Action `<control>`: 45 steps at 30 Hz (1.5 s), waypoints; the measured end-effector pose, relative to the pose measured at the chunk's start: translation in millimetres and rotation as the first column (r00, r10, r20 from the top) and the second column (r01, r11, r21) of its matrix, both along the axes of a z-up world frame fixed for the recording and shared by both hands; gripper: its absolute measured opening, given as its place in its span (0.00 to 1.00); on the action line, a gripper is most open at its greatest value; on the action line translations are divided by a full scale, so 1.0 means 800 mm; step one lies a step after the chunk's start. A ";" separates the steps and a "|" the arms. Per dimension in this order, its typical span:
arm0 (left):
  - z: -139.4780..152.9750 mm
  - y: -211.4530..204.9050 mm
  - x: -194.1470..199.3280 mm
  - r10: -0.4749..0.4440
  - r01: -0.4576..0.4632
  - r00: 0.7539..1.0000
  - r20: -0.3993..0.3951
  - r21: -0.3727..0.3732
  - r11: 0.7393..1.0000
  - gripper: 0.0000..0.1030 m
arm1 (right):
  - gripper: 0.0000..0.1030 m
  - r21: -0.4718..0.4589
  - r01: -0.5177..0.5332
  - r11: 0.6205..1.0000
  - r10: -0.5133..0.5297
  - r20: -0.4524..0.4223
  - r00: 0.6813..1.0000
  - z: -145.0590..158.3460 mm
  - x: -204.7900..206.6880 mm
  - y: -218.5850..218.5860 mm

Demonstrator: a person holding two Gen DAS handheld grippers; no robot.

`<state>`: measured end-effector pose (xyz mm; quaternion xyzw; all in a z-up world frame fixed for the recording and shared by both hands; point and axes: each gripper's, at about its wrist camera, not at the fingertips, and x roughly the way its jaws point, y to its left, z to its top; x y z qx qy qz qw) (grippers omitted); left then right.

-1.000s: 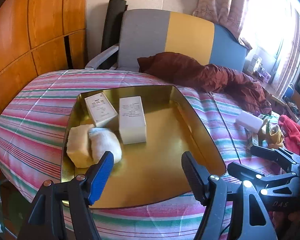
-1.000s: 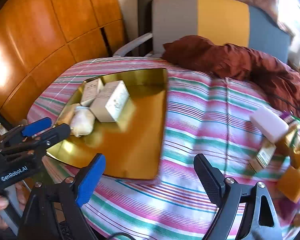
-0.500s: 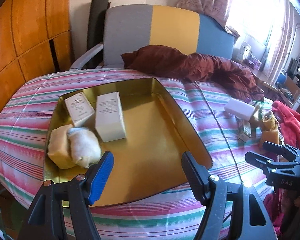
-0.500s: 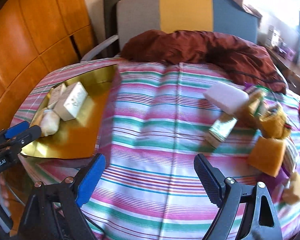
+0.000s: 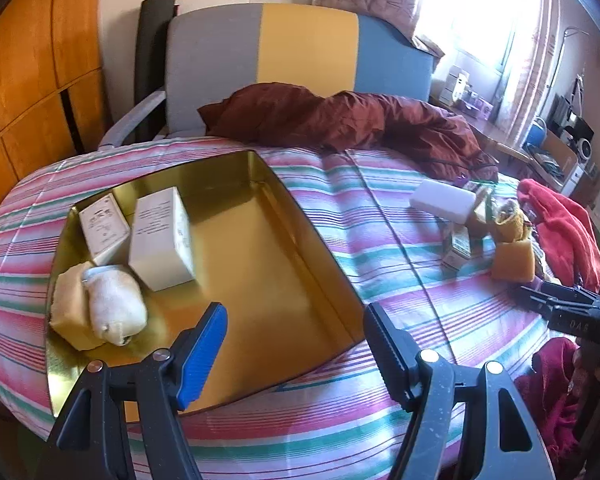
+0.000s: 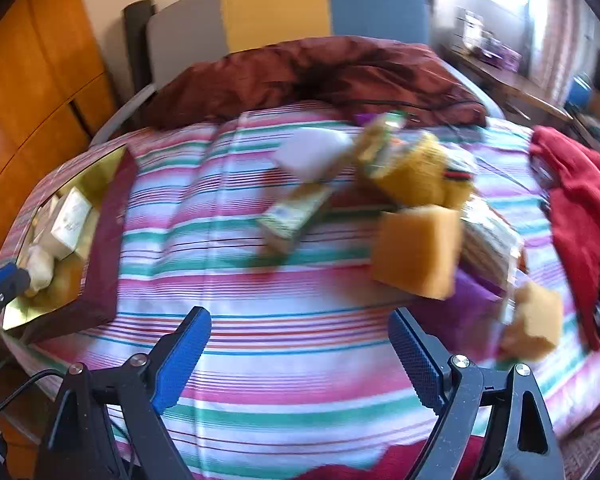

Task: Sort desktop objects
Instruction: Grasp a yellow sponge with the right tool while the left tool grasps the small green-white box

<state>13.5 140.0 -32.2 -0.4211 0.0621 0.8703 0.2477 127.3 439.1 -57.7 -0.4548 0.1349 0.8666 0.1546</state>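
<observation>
Two claws gaped empty, left claw [image 5: 294,330] above gold tray [image 5: 300,236] holding two white boxes, right claw [image 6: 300,340] over striped desk [image 6: 260,344] near orange sponge [image 6: 416,250].

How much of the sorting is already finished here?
Done: two white boxes and two pale soft pieces lie in the gold metal tray. In hand: nothing; left gripper and right gripper are open. Left: the orange sponge block and other items on the striped cloth.

Gold tray [image 5: 300,272] – two white boxes [image 5: 160,240] inside, orange sponge [image 6: 416,250] outside
</observation>
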 end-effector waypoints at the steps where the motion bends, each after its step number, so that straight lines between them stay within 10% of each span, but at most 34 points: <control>1: -0.001 0.002 0.001 -0.005 0.005 1.000 0.001 -0.001 1.000 0.69 | 0.88 -0.001 0.017 1.000 -0.017 0.003 1.000 0.000 0.005 0.007; 16: 0.000 0.044 0.005 -0.103 0.103 0.995 0.016 -0.004 0.995 0.69 | 0.88 -0.082 0.245 0.966 -0.247 -0.025 0.969 0.015 0.089 0.111; 26: -0.005 0.096 0.011 -0.208 0.209 0.978 0.035 -0.025 0.978 0.69 | 0.86 -0.067 0.189 0.980 -0.192 -0.046 0.980 0.021 0.061 0.114; 45: -0.040 0.210 -0.017 -0.362 0.366 0.924 0.124 -0.011 0.931 0.70 | 0.38 -0.127 0.038 0.991 -0.042 -0.024 0.999 -0.027 -0.022 0.119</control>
